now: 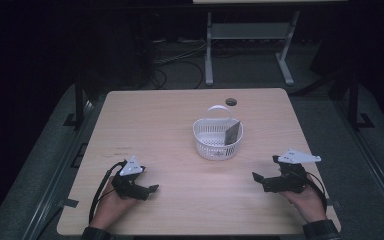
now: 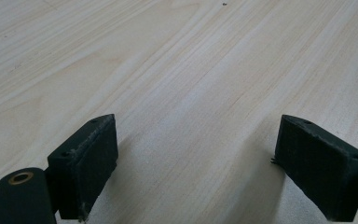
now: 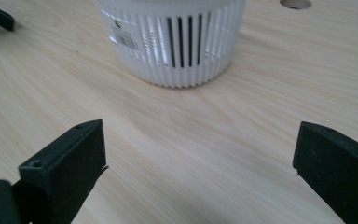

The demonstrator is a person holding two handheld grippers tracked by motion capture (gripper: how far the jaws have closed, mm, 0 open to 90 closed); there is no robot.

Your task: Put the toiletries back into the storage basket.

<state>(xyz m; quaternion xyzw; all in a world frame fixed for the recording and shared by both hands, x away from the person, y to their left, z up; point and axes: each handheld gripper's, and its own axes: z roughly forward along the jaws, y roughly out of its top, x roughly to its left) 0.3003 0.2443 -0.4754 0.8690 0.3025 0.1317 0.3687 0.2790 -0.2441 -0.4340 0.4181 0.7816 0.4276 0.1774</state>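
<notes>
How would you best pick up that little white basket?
Probably by the handle arching over the white basket: come down from above and close the jaws across that thin strip. The right gripper already faces the basket; its slatted round wall looks too wide to grip.

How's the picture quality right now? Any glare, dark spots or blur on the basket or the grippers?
High view: room beyond the table is nearly black, tabletop evenly lit, basket clear. Right gripper view: basket sharp, with a bright sheen on its left wall; near fingers soft. Left gripper view: wood grain crisp, fingers slightly blurred, casting soft shadows.
</notes>
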